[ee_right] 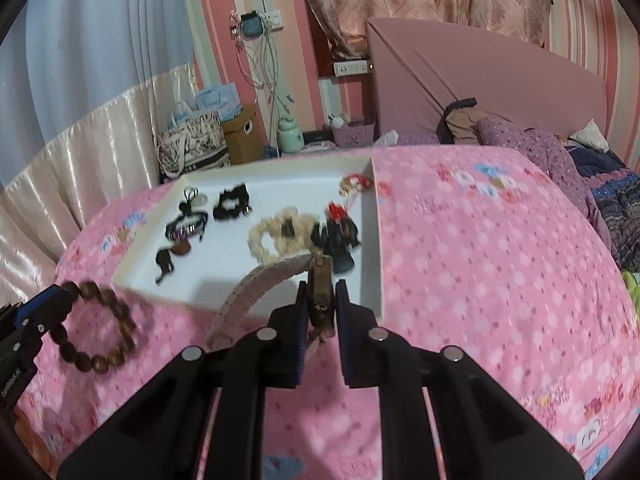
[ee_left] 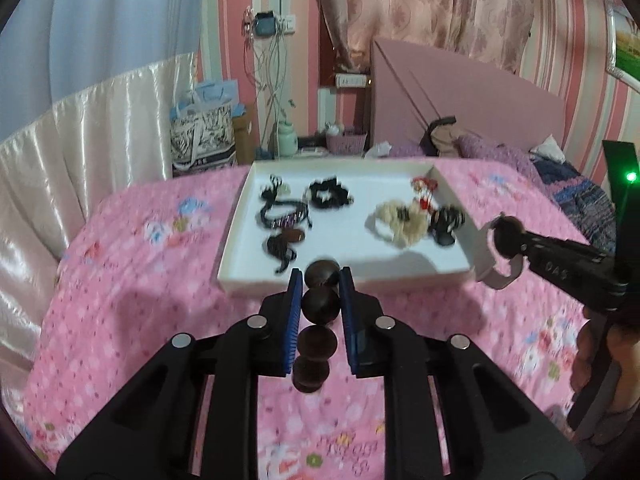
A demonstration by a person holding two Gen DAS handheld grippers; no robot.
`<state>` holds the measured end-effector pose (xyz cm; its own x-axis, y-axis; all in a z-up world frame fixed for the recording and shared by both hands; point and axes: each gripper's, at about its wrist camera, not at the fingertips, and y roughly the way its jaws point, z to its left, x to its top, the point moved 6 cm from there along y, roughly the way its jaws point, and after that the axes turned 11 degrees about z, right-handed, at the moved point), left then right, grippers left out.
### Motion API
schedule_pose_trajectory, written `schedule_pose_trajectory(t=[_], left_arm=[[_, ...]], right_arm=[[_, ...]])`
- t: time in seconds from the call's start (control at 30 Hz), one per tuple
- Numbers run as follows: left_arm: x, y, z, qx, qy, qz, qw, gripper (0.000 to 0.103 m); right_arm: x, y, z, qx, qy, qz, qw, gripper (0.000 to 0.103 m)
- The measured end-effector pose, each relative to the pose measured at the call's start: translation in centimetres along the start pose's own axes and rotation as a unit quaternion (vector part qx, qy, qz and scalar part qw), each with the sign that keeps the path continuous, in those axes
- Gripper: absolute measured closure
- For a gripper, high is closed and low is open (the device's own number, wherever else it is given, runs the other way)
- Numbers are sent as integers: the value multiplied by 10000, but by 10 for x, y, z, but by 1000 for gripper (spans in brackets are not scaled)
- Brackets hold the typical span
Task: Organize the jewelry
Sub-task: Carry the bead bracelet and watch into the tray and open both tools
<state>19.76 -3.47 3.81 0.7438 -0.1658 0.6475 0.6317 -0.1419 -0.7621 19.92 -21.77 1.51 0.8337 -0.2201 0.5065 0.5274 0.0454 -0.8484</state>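
My left gripper [ee_left: 320, 286] is shut on a dark wooden bead bracelet [ee_left: 318, 332], held above the pink bedspread just in front of the white tray [ee_left: 344, 276]. The bracelet also shows in the right wrist view [ee_right: 100, 322]. My right gripper [ee_right: 321, 288] is shut on a wristwatch [ee_right: 320, 300] with a pale strap [ee_right: 250, 300], over the tray's near right corner [ee_right: 370, 300]. The watch also shows in the left wrist view [ee_left: 505, 240]. The tray holds black hair ties [ee_left: 326, 194], a cream scrunchie [ee_left: 400, 222], a red ornament [ee_left: 424, 190] and dark clips.
The tray lies on a bed with a pink flowered cover [ee_left: 140, 280]. A pink headboard [ee_left: 460, 100] and purple bedding [ee_right: 560, 160] are at the back right. A bag [ee_left: 202, 136], a box and a bedside shelf with small items stand behind the bed.
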Motion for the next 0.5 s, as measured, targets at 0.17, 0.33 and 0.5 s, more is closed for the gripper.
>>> schedule_pose_trajectory(t=[0.17,0.33,0.5], left_arm=[[21,10,-1,-179,-93,-16,9998,86],[38,28,-7,-261,-98,50,9996,86],[55,44,-13,-409,-89,88,9991,86]], right_arm=[[20,15,10,79,25,44,10000,90],[35,39,13,60,127,144,9998,90],[35,58,13,39,171,225,9996,90]])
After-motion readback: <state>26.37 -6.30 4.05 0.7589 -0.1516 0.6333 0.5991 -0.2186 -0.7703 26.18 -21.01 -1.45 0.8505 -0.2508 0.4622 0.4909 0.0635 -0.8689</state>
